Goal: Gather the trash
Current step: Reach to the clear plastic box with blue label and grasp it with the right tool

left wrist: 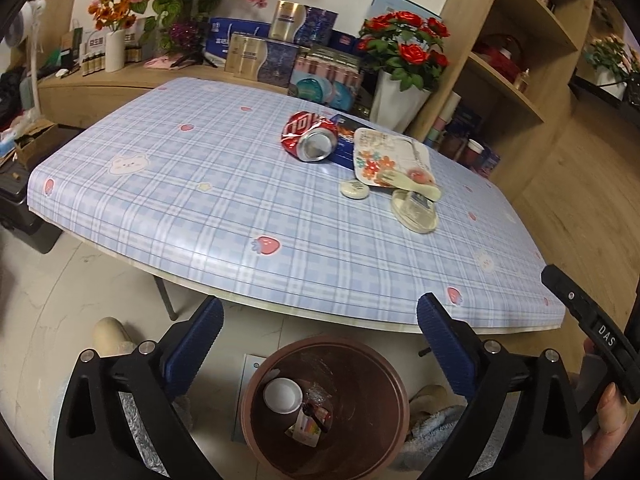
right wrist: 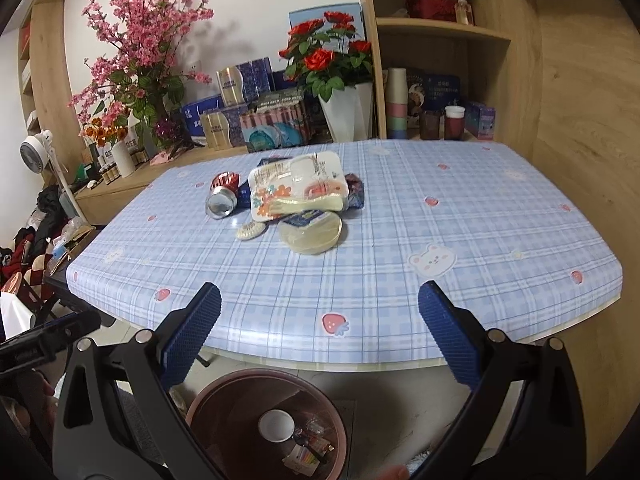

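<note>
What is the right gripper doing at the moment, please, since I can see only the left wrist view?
Observer: The right gripper is open and holds nothing. It hovers at the near edge of the table, above the brown bin.
Operator: Thank you. Is any trash hidden from me behind the flowered tray?
Observer: Yes. A dark crumpled wrapper lies beside the right end of the flowered tray, as the right wrist view shows it.
</note>
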`<state>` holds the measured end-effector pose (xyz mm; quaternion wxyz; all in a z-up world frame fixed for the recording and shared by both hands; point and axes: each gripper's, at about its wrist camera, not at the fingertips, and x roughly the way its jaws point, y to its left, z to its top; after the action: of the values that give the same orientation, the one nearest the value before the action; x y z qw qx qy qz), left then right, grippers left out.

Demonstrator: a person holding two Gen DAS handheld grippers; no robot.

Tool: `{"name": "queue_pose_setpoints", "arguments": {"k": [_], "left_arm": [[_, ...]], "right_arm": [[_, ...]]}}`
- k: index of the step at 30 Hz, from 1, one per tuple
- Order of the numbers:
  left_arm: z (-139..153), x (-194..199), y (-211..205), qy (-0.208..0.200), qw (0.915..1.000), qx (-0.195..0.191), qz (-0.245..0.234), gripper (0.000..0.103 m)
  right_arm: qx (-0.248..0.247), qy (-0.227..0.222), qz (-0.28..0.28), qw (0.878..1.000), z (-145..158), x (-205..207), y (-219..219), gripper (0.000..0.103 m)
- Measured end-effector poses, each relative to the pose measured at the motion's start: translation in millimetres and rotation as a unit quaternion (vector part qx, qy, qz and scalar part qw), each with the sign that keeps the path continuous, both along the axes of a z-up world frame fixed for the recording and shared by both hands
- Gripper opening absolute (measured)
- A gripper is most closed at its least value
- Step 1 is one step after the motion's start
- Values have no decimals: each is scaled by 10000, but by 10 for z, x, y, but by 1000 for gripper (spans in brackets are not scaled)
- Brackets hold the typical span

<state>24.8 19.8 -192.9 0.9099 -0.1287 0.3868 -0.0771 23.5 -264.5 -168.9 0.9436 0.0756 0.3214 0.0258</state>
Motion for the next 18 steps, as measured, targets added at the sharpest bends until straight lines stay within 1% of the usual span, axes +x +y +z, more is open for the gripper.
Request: {"name": "queue_pose_setpoints", "arguments": {"k": [2,6,8,9,10,12,14,16,18], "left_arm": [[-24,31,18,-6,10000,34,28,95],[-56,109,47,-75,9999,94,27,95],[-75,175,67,-76,9999,120,36,95],[-84,208,77,-72,9999,121,46,95],[-96,247,96,-72,9999,112,66,95],[-114,294,126,-84,9999,101,91,95],[-132,365,165,-89,9998,126,136,95],[-145,425,205,-82,9997,137,188,95],[-164,473,261,-76,9996,132,241,95]], "right_arm": [[48,65,16,10000,-50,40,-9,97],[309,82,109,9994,-130,142,-34,97],[433,203,201,9987,-182,257,-37,97],[401,253,211,9987,-195,314,-24,97],[217,292,152,9992,-214,398,11,97],[8,365,148,9992,-255,554,76,97],[80,486,191,9986,-315,732,115,97],[205,506,182,9983,-371,919,147,97],[225,512,145,9983,-436,1174,211,97]]}}
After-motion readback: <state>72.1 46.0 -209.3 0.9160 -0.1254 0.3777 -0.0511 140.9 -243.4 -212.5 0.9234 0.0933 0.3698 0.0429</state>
